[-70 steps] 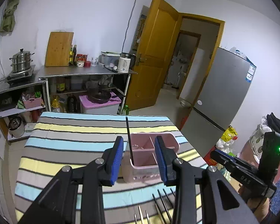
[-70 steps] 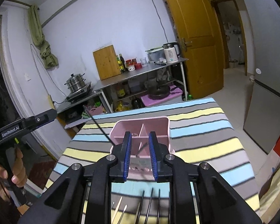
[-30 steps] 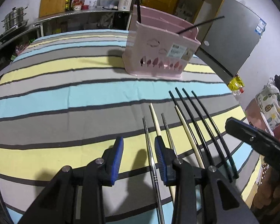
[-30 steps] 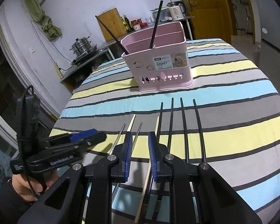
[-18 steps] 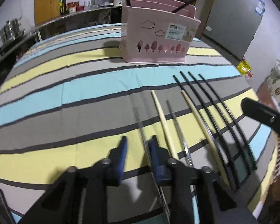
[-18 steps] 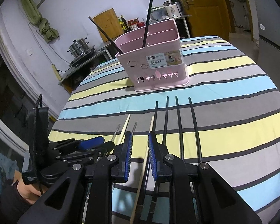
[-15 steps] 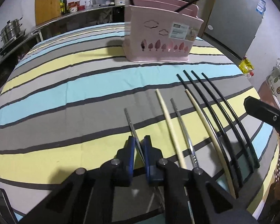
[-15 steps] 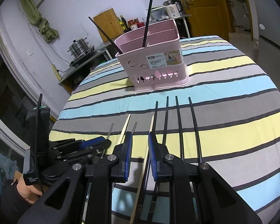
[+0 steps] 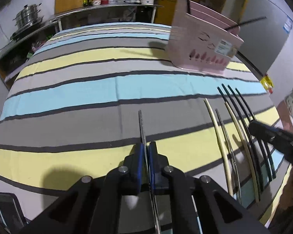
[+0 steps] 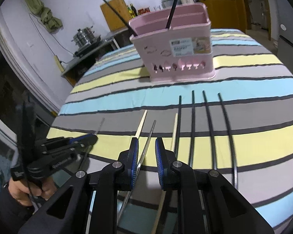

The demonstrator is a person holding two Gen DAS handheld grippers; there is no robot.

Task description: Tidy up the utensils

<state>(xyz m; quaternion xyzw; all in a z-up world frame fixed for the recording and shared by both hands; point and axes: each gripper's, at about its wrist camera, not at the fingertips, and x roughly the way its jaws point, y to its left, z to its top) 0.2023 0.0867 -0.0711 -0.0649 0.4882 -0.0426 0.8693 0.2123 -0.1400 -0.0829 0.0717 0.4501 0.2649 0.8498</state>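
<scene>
Chopstick (image 9: 142, 125): thin, metal, straight, silver-grey.

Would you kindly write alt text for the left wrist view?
The left tool is shut on a metal chopstick above a striped tablecloth. To its right lie more chopsticks; a pink basket stands beyond, holding two black ones.
</scene>
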